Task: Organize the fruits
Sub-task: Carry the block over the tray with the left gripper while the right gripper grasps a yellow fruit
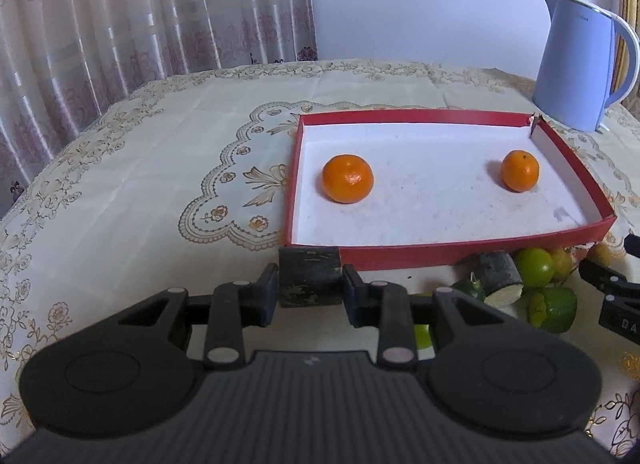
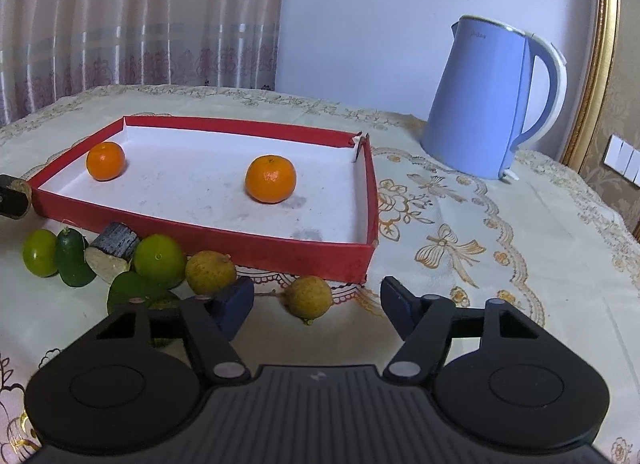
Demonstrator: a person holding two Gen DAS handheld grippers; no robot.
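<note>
Faint, unreadable wording on kettle

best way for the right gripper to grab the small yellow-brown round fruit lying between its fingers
Grip the small yellow-brown round fruit across its widest middle, coming in low from the near side with the right gripper. It is round and sits alone on the tablecloth, just clear of the red box, with bare cloth on both sides for the fingers.

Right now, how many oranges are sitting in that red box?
2. One orange lies near the box's far left corner, the other orange toward its right side. Both sit apart on the white floor of the red box; none looks hidden.
</note>
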